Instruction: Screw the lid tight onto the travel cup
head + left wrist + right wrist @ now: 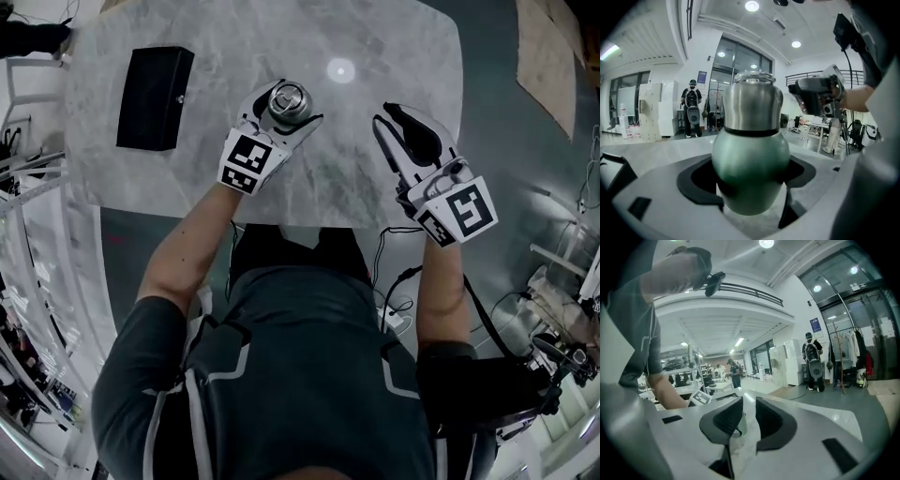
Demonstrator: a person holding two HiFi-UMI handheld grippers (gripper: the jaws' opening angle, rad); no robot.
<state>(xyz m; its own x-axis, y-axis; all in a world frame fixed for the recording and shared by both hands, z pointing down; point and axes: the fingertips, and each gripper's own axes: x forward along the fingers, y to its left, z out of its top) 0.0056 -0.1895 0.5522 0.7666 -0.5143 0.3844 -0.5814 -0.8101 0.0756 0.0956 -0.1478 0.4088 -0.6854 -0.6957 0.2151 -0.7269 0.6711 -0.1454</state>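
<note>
Head view, with both gripper views. The left gripper (282, 109) is closed on the cup (751, 154): its black pads (699, 180) press on either side of the rounded green body, low down, and the cup stands upright between them. Above the green body rises the cup's steel top (752, 105), which ends in a clear rim. From the head view, the cup is over the middle of the marble table (394, 47), towards the near edge; whether its base rests on the surface cannot be told. The right gripper (388, 115) is well apart from the cup, to its right, over the table near the front edge. Its jaws stand close together but not touching, with a narrow gap between the pads. Only the pale table surface shows through that gap, and the pads press on nothing. A black box (155, 98) lies on the far left of the table, apart from both grippers.
</note>
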